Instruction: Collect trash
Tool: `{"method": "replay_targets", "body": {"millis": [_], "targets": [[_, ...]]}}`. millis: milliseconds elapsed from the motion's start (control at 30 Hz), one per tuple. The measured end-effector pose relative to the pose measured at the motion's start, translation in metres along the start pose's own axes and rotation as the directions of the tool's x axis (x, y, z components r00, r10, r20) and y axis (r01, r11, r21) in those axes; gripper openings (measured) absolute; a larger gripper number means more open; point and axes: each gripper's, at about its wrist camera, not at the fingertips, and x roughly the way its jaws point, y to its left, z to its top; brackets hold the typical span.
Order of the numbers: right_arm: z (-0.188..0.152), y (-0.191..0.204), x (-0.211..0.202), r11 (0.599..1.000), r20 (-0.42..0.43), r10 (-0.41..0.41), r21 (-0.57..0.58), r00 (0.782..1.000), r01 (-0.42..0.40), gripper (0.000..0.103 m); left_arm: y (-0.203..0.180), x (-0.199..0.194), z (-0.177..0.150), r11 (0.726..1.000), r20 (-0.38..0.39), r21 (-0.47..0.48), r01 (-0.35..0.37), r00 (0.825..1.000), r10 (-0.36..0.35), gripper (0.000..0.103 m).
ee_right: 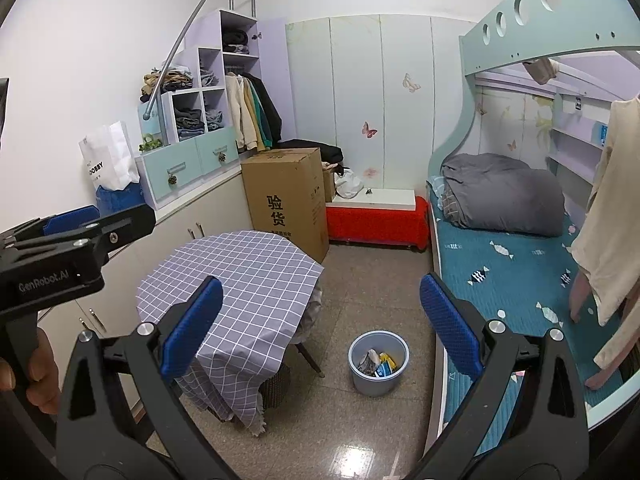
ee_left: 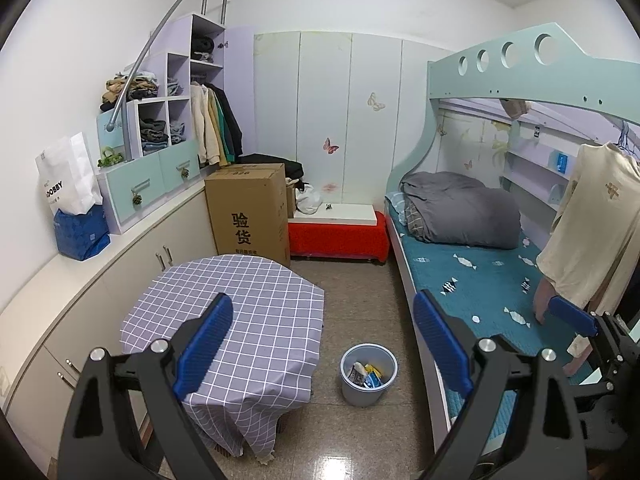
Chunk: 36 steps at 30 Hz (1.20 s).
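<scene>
A light blue trash bin [ee_left: 368, 376] stands on the floor between the table and the bed, with several wrappers [ee_left: 367, 374] inside. It also shows in the right wrist view [ee_right: 378, 362] with the wrappers [ee_right: 378, 363] in it. My left gripper [ee_left: 323, 344] is open and empty, held high above the floor, well short of the bin. My right gripper [ee_right: 322, 328] is open and empty at a similar height. The left gripper's body shows at the left of the right wrist view [ee_right: 72, 240]; the right gripper's finger shows at the right of the left wrist view [ee_left: 572, 314].
A round table with a checked purple cloth [ee_left: 236, 312] stands left of the bin. A bunk bed with a teal mattress [ee_left: 480, 280] lies right. A cardboard box [ee_left: 250, 212] and a red bench [ee_left: 340, 236] stand behind. White cabinets [ee_left: 132, 256] run along the left wall.
</scene>
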Motion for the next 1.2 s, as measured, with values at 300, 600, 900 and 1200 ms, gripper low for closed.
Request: {"method": "replay_targets", "body": {"millis": [300,600,900,1200], "targets": [[0.0,-0.001,-0.001,1.0,0.005,0.004,-0.006,1.0,-0.004,0.097,0.0,0.0,-0.001,1.0,-0.001,0.0,-0.001,1.0,0.001,0.09],[0.006,-0.002,0.003,1.0,0.002,0.009,-0.017,1.0,-0.009,0.097,0.001,0.0,0.002,1.0,-0.001,-0.002,-0.008,1.0,0.008,0.09],[0.004,-0.005,0.005,1.0,0.0,0.008,-0.015,1.0,-0.008,0.097,0.0,0.01,0.007,1.0,-0.01,0.002,-0.005,1.0,0.005,0.09],[0.005,-0.009,0.01,1.0,-0.003,0.009,-0.008,1.0,-0.009,0.097,-0.004,0.019,0.009,1.0,-0.013,0.012,-0.006,1.0,0.006,0.09]]}}
